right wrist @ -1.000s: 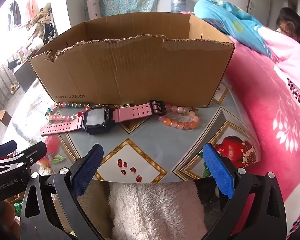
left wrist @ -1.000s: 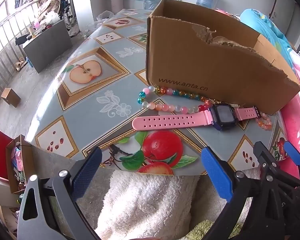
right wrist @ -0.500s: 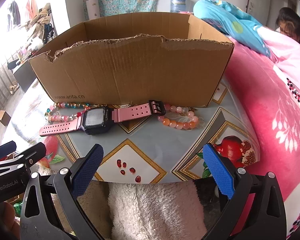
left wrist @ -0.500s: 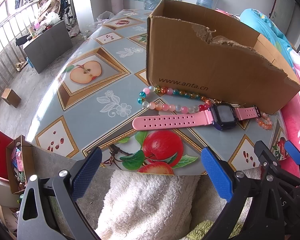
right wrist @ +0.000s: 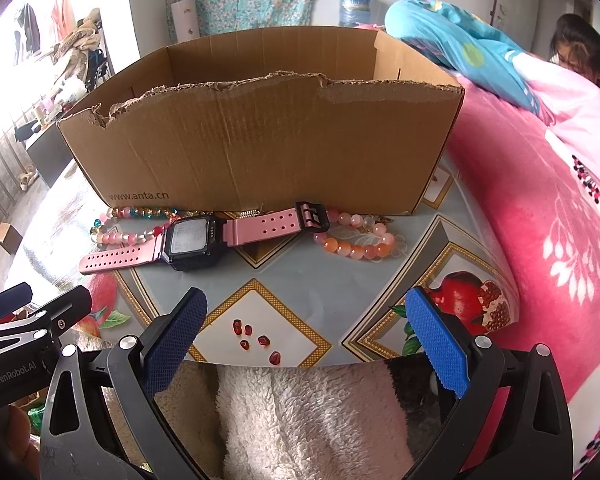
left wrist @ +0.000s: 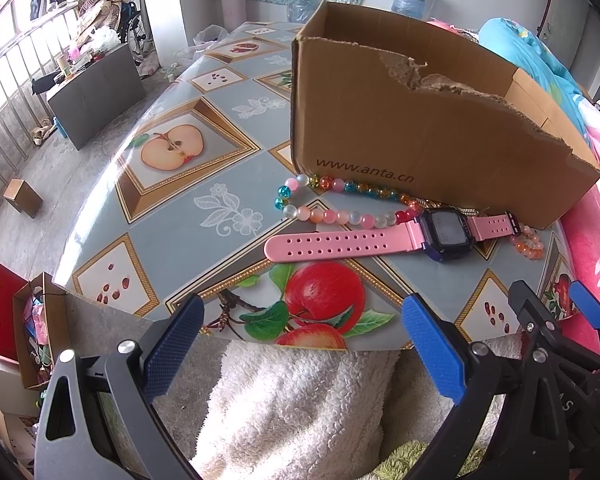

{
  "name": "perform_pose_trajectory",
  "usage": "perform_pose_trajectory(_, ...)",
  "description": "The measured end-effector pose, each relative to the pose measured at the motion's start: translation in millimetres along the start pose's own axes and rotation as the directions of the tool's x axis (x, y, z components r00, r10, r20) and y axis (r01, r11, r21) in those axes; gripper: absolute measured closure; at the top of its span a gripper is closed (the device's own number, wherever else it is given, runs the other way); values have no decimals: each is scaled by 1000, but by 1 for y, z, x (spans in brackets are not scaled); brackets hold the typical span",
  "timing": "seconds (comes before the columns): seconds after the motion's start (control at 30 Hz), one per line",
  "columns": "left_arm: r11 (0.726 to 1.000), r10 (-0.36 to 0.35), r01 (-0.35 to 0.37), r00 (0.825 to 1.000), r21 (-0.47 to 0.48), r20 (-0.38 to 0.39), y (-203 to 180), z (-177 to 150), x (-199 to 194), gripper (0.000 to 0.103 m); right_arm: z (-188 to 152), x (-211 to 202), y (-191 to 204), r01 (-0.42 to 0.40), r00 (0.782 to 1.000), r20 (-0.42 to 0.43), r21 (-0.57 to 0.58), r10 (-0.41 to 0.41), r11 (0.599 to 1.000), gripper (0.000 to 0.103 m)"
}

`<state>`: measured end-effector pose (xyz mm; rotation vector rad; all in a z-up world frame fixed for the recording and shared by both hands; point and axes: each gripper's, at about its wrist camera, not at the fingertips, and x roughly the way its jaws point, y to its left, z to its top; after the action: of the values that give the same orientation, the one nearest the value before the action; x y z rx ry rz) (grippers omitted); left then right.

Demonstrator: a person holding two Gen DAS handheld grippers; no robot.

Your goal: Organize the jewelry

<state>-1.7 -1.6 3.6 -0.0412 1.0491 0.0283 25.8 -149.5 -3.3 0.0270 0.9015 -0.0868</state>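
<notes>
A pink-strapped watch [left wrist: 364, 240] with a dark face lies flat on the table in front of a torn cardboard box [left wrist: 420, 128]. It also shows in the right wrist view [right wrist: 192, 242], as does the box [right wrist: 260, 148]. A multicoloured bead bracelet [left wrist: 332, 200] lies left of the watch, seen too in the right wrist view [right wrist: 132, 226]. An orange-pink bead bracelet [right wrist: 356, 238] lies at the watch's buckle end, seen also in the left wrist view [left wrist: 528, 242]. My left gripper [left wrist: 300, 336] and right gripper [right wrist: 306, 328] are both open and empty, held at the table's near edge.
The table [left wrist: 220, 208] has a grey fruit-print cover. White fleece clothing [left wrist: 300, 408] fills the space below both grippers. A pink blanket [right wrist: 560, 240] lies to the right. A person [right wrist: 580, 52] sits at the far right. A red bag and small boxes stand on the floor [left wrist: 16, 320] to the left.
Both grippers have edged slightly nearer the table and stay open. The jewelry and box have not moved.
</notes>
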Motion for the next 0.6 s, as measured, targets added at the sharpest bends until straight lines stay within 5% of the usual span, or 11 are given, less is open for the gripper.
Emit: perform_pose_trajectory(0.6, 1000, 0, 0, 1000, 0, 1, 1, 0, -1, 6, 0, 0, 0, 0, 1000, 1, 0, 0, 1000, 7)
